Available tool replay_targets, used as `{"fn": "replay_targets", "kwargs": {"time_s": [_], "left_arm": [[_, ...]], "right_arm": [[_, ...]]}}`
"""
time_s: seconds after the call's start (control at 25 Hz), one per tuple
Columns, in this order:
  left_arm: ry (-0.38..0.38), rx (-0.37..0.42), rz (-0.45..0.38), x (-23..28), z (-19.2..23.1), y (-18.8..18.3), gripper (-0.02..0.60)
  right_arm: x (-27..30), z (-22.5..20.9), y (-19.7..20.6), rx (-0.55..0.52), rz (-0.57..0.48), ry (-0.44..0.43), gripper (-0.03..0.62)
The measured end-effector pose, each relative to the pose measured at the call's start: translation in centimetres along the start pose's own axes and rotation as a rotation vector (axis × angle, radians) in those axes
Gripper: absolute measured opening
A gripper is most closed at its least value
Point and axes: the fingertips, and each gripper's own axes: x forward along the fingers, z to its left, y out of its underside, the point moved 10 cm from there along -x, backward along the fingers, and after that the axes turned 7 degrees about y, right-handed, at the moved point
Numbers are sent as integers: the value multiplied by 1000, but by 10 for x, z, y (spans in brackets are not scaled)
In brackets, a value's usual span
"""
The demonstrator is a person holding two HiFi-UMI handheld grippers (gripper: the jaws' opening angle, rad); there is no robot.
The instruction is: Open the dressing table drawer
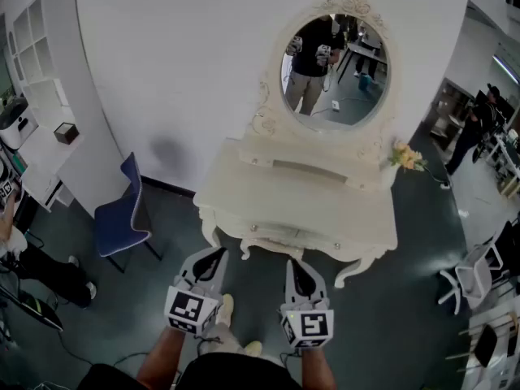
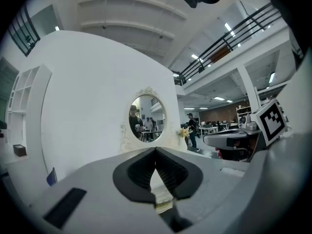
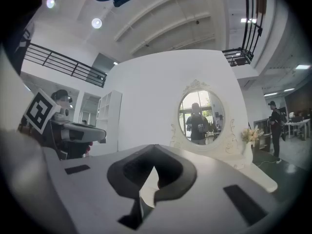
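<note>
A cream dressing table (image 1: 244,181) with an oval mirror (image 1: 335,70) stands against the white wall. Its front drawer (image 1: 294,235) sits flush, small knobs showing. My left gripper (image 1: 216,256) hovers in front of the table's left front, jaws shut with nothing between them. My right gripper (image 1: 296,267) is beside it, a little short of the drawer front, jaws also shut and empty. From the left gripper view the left gripper (image 2: 155,150) points level at the mirror (image 2: 147,118). The right gripper (image 3: 155,148) faces the mirror (image 3: 201,117) too.
A blue chair (image 1: 120,214) stands left of the table. White shelving (image 1: 36,80) lines the left wall. A flower vase (image 1: 405,159) sits at the table's right corner. A white chair (image 1: 474,276) and equipment are at the right, and a person (image 1: 479,128) stands beyond.
</note>
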Motion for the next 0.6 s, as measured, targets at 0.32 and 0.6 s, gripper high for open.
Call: {"fn": "replay_targets", "kwargs": {"time_s": [0.32, 0.6], "left_arm": [[-3, -6, 10, 24, 28, 2, 2], [-1, -12, 32, 65, 64, 4, 2]], "right_arm": [[37, -4, 6, 22, -5, 8, -3], [93, -11, 9, 12, 16, 1, -3]]}}
